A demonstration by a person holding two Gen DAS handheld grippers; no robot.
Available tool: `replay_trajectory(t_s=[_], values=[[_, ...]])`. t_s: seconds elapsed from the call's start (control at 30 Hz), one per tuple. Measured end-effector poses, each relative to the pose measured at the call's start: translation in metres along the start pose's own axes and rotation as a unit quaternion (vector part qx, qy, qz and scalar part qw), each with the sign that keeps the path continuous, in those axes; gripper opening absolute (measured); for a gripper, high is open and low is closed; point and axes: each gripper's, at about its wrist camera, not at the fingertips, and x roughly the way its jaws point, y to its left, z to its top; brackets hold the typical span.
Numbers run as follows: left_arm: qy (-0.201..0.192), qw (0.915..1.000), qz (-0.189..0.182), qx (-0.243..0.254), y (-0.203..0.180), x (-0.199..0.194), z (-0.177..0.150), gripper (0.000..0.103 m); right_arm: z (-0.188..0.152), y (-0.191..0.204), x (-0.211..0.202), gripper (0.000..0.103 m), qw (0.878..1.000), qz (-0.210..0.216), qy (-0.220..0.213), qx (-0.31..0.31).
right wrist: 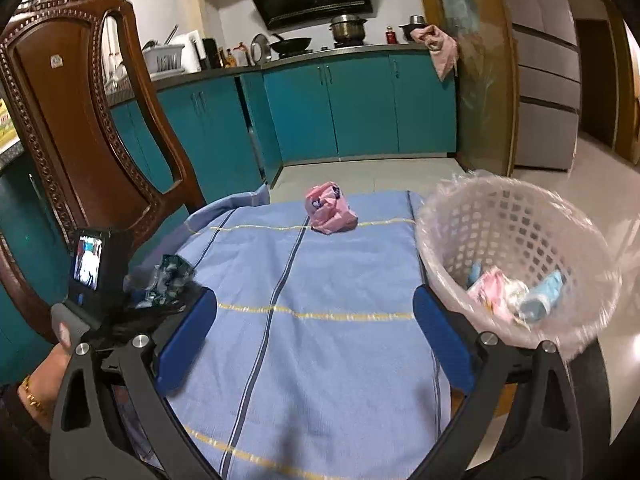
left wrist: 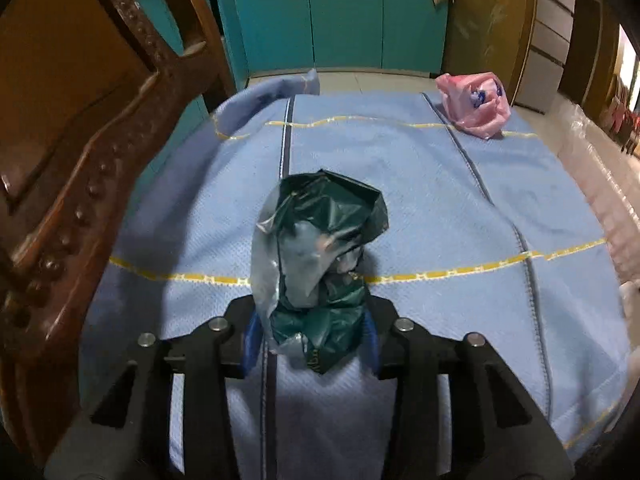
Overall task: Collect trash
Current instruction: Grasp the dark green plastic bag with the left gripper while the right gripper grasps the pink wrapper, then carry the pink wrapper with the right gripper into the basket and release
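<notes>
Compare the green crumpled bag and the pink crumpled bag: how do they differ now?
The green bag is dark green and sits between the left gripper fingers, near the camera; the pink bag is pale pink and lies free at the far end of the blue cloth. Both are crumpled plastic, outside the basket.

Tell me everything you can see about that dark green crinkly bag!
The dark green bag is thin, shiny plastic, crumpled into a lump with a clear, cloudy piece of plastic wrapped on its left side. It stands up between the blue pads of the left gripper, which pinch its lower end. Below it lies the blue cloth with yellow stripes.
</notes>
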Motion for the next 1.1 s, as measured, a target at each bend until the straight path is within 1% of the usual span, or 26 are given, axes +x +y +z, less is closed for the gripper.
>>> replay_trajectory(t_s=[0.07,0.1,0.17,0.2,0.3,0.4,0.47,0.5,0.53,0.57,0.6,0.63,0.67,0.7,0.77,0.87,0.9,0.93,1.0,1.1], values=[[-0.039,0.9992,-0.002,0.001,0.001,-0.025,0.002,0.036,0.013,0.001,0.016,0.096,1.0,-0.003,0.0,-0.004],[-0.07,0.9975,-0.01,-0.005,0.002,-0.047,0.001,0.035,0.019,0.001,0.025,0.096,1.0,-0.006,0.002,-0.005],[-0.111,0.9927,-0.039,-0.027,0.006,-0.08,-0.004,0.035,0.035,0.002,0.055,0.096,1.0,-0.014,0.016,-0.011],[-0.134,0.9888,-0.051,-0.041,0.009,-0.101,-0.008,0.035,0.044,0.004,0.078,0.096,0.999,-0.021,0.033,-0.021],[-0.177,0.9809,-0.054,-0.059,0.012,-0.134,-0.022,0.035,0.063,0.01,0.135,0.096,0.997,-0.024,0.064,-0.026],[-0.181,0.9796,-0.06,-0.064,0.014,-0.144,-0.031,0.035,0.073,0.012,0.191,0.096,0.993,-0.046,0.103,-0.028],[-0.178,0.9803,-0.059,-0.061,0.015,-0.145,-0.031,0.035,0.075,0.011,0.219,0.096,0.991,-0.054,0.122,-0.021],[-0.178,0.9806,-0.057,-0.06,0.015,-0.144,-0.031,0.035,0.075,0.01,0.228,0.094,0.99,-0.053,0.13,-0.02],[-0.172,0.9817,-0.057,-0.058,0.015,-0.142,-0.031,0.035,0.072,0.009,0.24,0.08,0.988,-0.056,0.144,-0.021],[-0.168,0.9825,-0.056,-0.058,0.016,-0.14,-0.03,0.035,0.07,0.008,0.247,0.054,0.985,-0.057,0.158,-0.024],[-0.167,0.9825,-0.056,-0.06,0.016,-0.139,-0.029,0.035,0.071,0.008,0.247,0.044,0.985,-0.057,0.158,-0.027],[-0.167,0.9825,-0.057,-0.06,0.015,-0.137,-0.029,0.035,0.071,0.008,0.239,0.037,0.987,-0.059,0.146,-0.029],[-0.167,0.9826,-0.056,-0.06,0.014,-0.137,-0.028,0.035,0.072,0.008,0.229,0.033,0.988,-0.06,0.138,-0.03],[-0.166,0.9827,-0.056,-0.06,0.013,-0.136,-0.028,0.035,0.072,0.009,0.219,0.031,0.989,-0.06,0.129,-0.031],[-0.165,0.9828,-0.058,-0.058,0.012,-0.133,-0.028,0.035,0.07,0.011,0.176,0.03,0.994,-0.05,0.091,-0.03],[-0.161,0.9841,-0.057,-0.051,0.008,-0.13,-0.029,0.035,0.057,0.019,0.097,0.03,0.998,-0.018,0.044,-0.036],[-0.16,0.9842,-0.056,-0.05,0.007,-0.128,-0.028,0.035,0.052,0.02,0.077,0.03,0.999,-0.014,0.035,-0.039],[-0.159,0.9847,-0.056,-0.046,0.005,-0.126,-0.029,0.035,0.042,0.02,0.048,0.03,0.999,-0.005,0.025,-0.039],[-0.15,0.9862,-0.057,-0.042,0.004,-0.121,-0.029,0.035,0.021,0.019,0.0,0.03,0.999,0.012,0.016,-0.027],[-0.144,0.9868,-0.062,-0.039,0.001,-0.118,-0.029,0.035,-0.007,0.017,-0.041,0.03,1.0,0.017,0.014,-0.016]])
